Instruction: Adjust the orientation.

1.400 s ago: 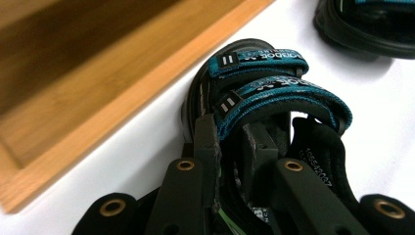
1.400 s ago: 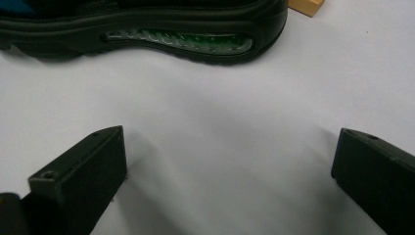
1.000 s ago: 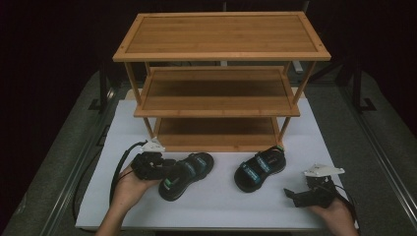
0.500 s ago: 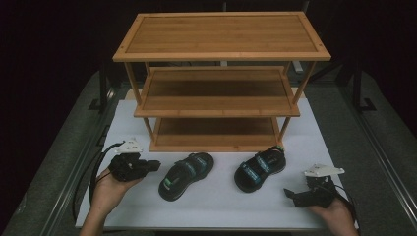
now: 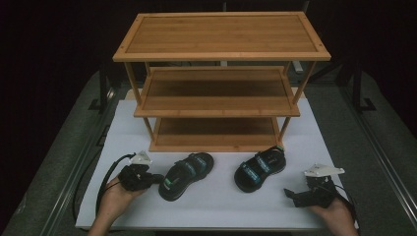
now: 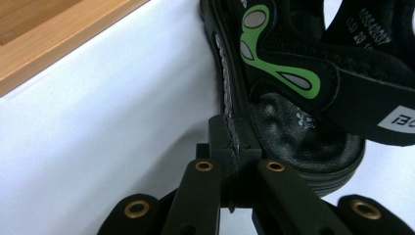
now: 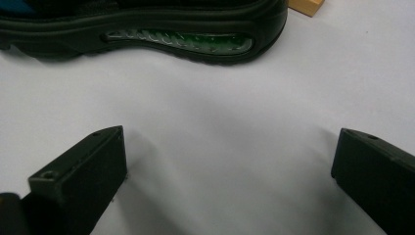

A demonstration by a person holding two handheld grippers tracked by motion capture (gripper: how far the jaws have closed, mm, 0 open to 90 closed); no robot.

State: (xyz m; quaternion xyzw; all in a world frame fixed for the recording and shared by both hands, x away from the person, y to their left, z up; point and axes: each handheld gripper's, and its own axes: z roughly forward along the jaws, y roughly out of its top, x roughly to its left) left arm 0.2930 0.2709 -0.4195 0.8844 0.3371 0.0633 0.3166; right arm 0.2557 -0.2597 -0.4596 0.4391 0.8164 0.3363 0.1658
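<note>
Sandals sit side by side on our white mat, in front of the wooden shoe rack point(image 5: 221, 98).
Our left gripper point(image 5: 147, 179) pinches the heel edge of the left sandal point(image 5: 186, 175), with its jaws closed tight on the sole. Our right gripper point(image 5: 300, 195) rests on the white mat point(image 5: 216, 209) with its jaws wide apart, near the right sandal point(image 5: 259, 167) but not touching it.
</note>
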